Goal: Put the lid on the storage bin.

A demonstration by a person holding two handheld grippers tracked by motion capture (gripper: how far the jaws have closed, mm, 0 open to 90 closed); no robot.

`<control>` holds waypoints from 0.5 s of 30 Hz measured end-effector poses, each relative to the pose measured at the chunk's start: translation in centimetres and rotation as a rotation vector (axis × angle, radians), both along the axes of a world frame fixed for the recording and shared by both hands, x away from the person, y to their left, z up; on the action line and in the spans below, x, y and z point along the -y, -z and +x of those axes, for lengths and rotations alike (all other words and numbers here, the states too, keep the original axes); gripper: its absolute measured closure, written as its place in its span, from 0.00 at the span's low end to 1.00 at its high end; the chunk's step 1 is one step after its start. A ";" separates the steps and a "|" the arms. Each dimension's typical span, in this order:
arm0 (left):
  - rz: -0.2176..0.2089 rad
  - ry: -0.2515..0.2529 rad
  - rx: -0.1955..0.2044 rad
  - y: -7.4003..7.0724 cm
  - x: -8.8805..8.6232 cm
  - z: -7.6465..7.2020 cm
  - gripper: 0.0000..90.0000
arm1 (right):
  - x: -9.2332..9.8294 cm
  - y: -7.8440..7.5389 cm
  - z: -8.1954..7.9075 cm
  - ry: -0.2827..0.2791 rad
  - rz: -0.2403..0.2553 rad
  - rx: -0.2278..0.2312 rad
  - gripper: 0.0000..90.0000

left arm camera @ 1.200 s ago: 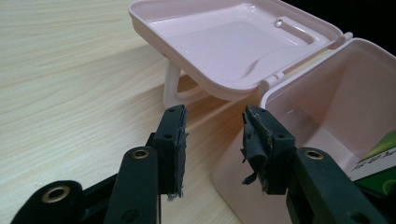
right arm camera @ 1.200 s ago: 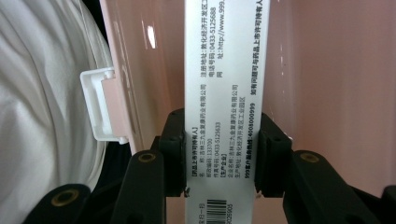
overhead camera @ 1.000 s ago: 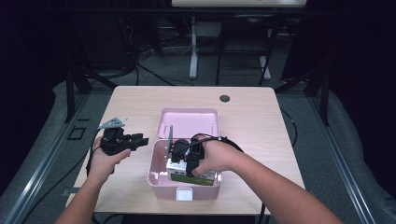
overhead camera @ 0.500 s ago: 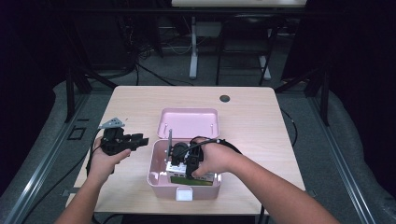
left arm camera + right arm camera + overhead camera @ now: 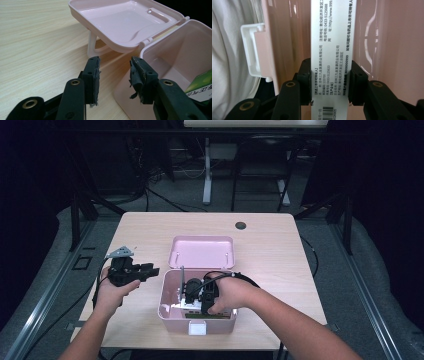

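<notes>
A white printed carton [image 5: 332, 57] is clamped by the R gripper [image 5: 202, 296] inside the pink box [image 5: 170, 307]. The L gripper [image 5: 142, 270] is held agape, empty, just beside the box's left wall.

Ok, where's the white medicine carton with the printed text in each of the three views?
High view: medicine carton lies inside the pink box, under the right gripper.
Left gripper view: its green-and-white corner shows at the right edge, inside the box.
Right gripper view: centre, clamped between the jaws.
Shared landmark: the pink box.
</notes>
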State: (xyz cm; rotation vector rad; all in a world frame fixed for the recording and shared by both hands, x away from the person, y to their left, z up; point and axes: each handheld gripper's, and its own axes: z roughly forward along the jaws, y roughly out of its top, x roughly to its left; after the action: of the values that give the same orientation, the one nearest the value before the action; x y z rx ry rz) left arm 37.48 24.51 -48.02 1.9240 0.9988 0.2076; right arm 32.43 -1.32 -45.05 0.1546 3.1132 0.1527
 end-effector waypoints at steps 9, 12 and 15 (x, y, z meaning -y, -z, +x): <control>0.004 -0.002 -0.001 0.2 0.1 0.1 0.66 | 0.4 1.0 -0.2 -0.020 -0.020 -0.014 0.68; 0.006 -0.002 -0.003 0.2 0.1 0.1 0.66 | 0.5 1.3 -0.2 -0.021 -0.026 -0.026 0.68; 0.005 -0.001 -0.002 0.2 0.1 0.1 0.66 | 0.6 1.4 -0.2 -0.022 -0.029 -0.034 0.68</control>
State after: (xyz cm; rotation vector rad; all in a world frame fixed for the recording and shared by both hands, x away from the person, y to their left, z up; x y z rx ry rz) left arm 37.56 24.42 -48.23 1.9287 1.0016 0.2091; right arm 32.22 -1.89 -46.50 0.1233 3.1502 0.1064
